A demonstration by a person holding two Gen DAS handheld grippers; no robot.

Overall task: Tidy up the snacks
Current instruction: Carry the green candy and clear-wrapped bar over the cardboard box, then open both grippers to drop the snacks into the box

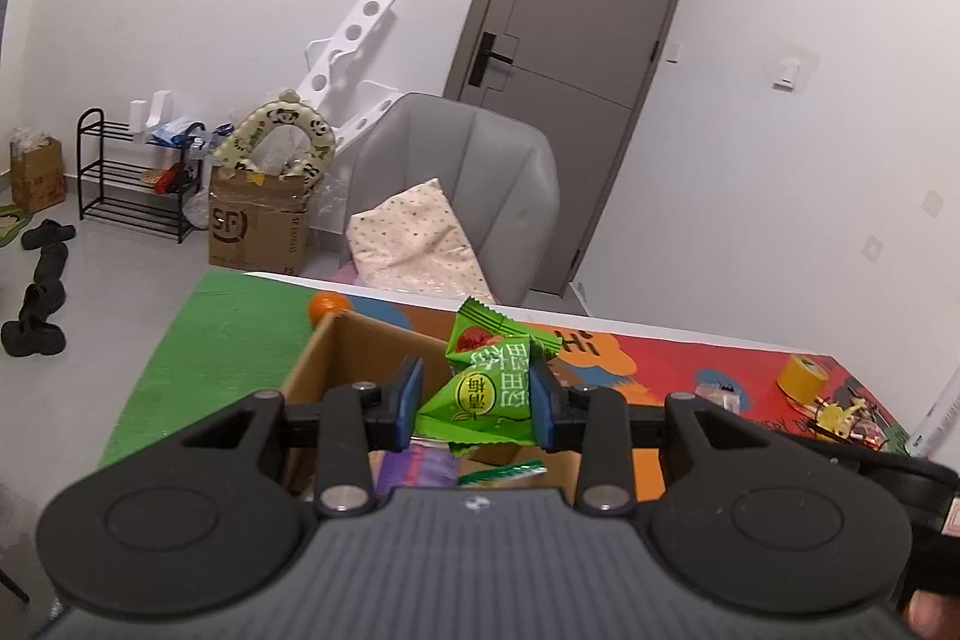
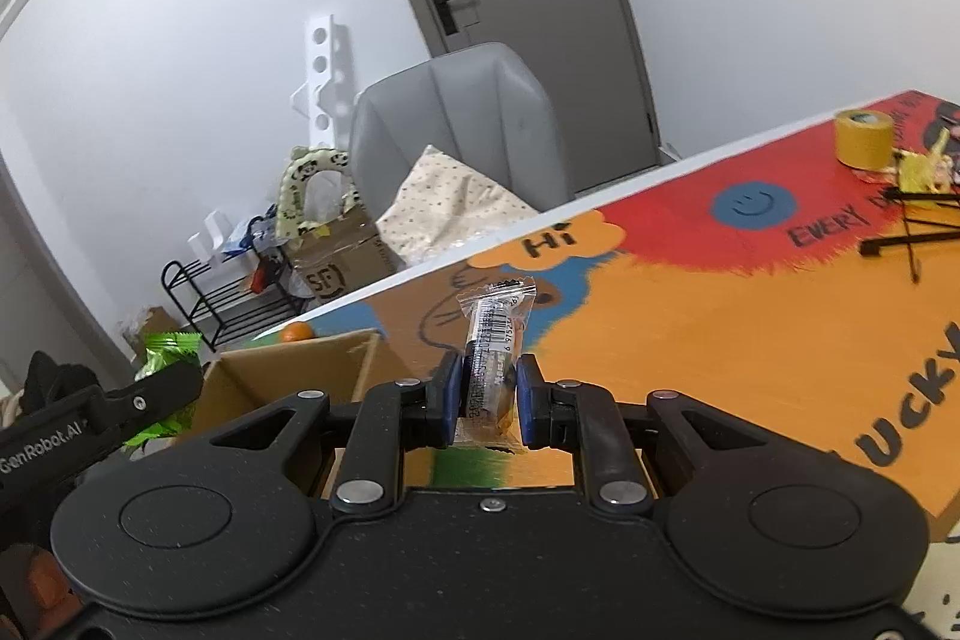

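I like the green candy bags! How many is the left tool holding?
2: both pinched in the left tool, one green packet in front and another sticking up behind it. More may hide behind.

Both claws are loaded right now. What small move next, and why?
Probably lower the left claw a little and let go: it grips green snack packets right above the open cardboard box, which already holds other wrappers. The right claw, holding a clear-wrapped snack, sits beside the box.
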